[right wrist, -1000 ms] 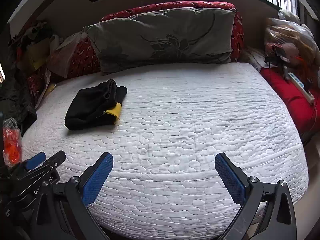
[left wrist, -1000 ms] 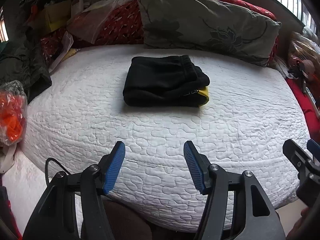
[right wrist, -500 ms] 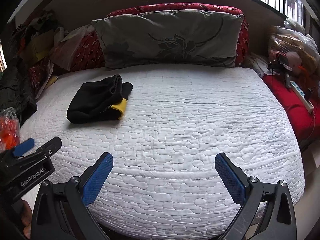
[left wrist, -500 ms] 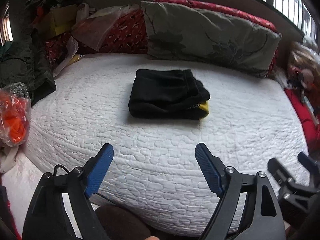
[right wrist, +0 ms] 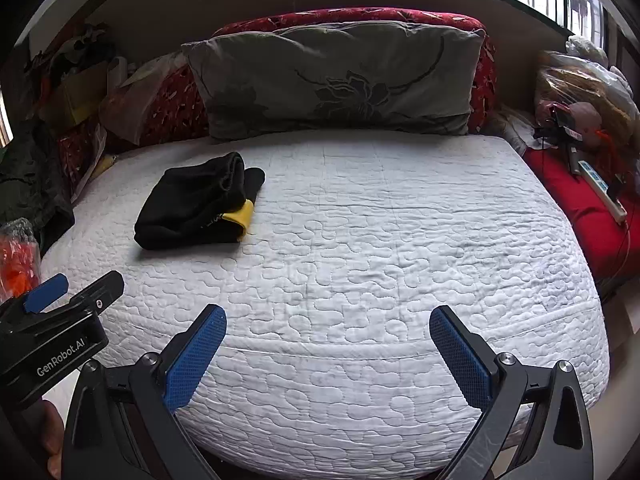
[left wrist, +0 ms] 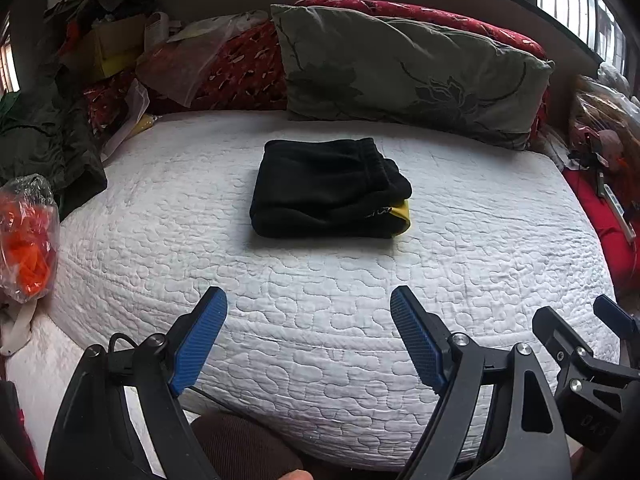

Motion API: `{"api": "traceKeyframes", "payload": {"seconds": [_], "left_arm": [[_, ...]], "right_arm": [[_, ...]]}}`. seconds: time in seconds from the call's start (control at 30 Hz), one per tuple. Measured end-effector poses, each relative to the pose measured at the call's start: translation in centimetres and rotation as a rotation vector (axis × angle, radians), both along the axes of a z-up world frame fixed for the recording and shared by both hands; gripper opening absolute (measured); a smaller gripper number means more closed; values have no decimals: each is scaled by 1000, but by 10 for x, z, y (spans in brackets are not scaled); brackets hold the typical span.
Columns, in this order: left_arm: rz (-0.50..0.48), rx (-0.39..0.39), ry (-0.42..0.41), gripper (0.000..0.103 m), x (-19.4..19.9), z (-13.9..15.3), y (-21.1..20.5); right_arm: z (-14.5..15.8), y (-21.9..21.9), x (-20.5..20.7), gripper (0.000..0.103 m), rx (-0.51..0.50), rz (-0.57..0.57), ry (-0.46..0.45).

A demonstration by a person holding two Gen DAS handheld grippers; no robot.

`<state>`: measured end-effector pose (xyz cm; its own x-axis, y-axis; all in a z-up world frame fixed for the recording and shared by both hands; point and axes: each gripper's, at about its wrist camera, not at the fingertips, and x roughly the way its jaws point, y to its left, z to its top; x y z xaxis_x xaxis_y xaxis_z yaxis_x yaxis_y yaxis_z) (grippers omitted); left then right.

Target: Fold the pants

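plainly folded already: black pants (left wrist: pixel 326 188) lying as a compact bundle on the white quilted bed (left wrist: pixel 320 280), a yellow strip showing at the bundle's right end. sitting toward the far middle of the quilt in the left wrist view, toward the far left in the right wrist view (right wrist: pixel 198 208). touched by neither gripper.

left gripper (left wrist: pixel 308 336) hovering over the near edge of the bed, jaws spread wide after just having been opening, nothing between the blue pads but bare quilt. right gripper (right wrist: pixel 328 350) likewise released, pads far apart, empty, also over the near edge. each gripper peeking into the other's view at the side.

open room: wide stretch of bare quilt between the grippers and the pants, and a larger bare stretch to the right of the bundle. far edge closed off by a grey flowered pillow (left wrist: pixel 408 72) leaning on a red patterned cushion (left wrist: pixel 420 14). left edge crowded by a dark green garment (left wrist: pixel 44 148), plastic bags (left wrist: pixel 192 60) and an orange bundle in clear wrap (left wrist: pixel 26 236). right edge bounded by a red cloth (right wrist: pixel 580 208) with a white power strip (right wrist: pixel 600 188) and clutter behind. near edge rounding down, a seam running along it.

writing: "GenRobot.AI" in white on the left gripper's black body, in the right wrist view. pale lettering on the pants beside the yellow strip, too small to read. embossed characters on the right gripper's body in the left wrist view, not legible.
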<state>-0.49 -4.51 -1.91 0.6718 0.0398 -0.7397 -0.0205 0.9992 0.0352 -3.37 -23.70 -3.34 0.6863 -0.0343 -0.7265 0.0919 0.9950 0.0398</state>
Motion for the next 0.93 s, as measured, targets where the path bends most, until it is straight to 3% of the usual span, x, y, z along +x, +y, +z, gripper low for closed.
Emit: {"api": "traceKeyframes", "payload": {"seconds": [0.53,0.93], "left_arm": [[-9,-11,18,84,1,-1,1],[-33,-28,-24,84,0,7,-2]], "right_arm": [[6,10,-8,102,-18,7,-67],[-3,7,-6,103,-1,-18,-18]]}}
